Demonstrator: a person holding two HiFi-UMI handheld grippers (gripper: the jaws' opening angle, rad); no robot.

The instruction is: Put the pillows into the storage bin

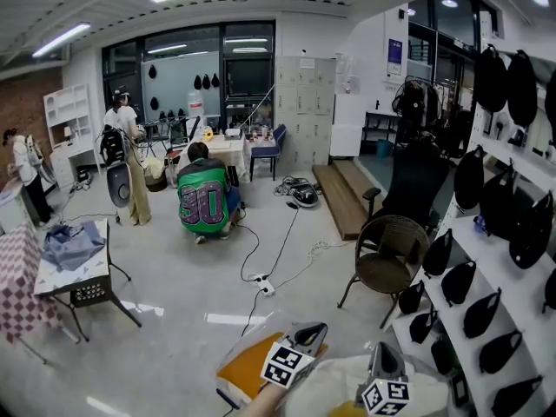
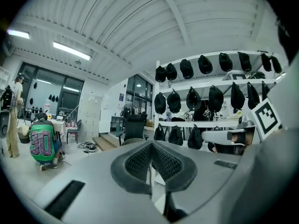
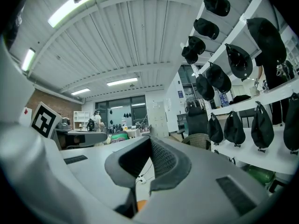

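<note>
Workshop floor (image 1: pixel 174 320) stretches ahead as we point the left gripper (image 1: pixel 309 332) and right gripper (image 1: pixel 384 356) forward, jaws together, empty; a wicker chair (image 1: pixel 387 254) stands beyond.

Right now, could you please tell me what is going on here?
A person holds a gripper in each hand, both raised toward the room. The left gripper and right gripper have their jaws shut on nothing. What look like an orange pillow and a white pillow lie below them, and neither is gripped.
</note>
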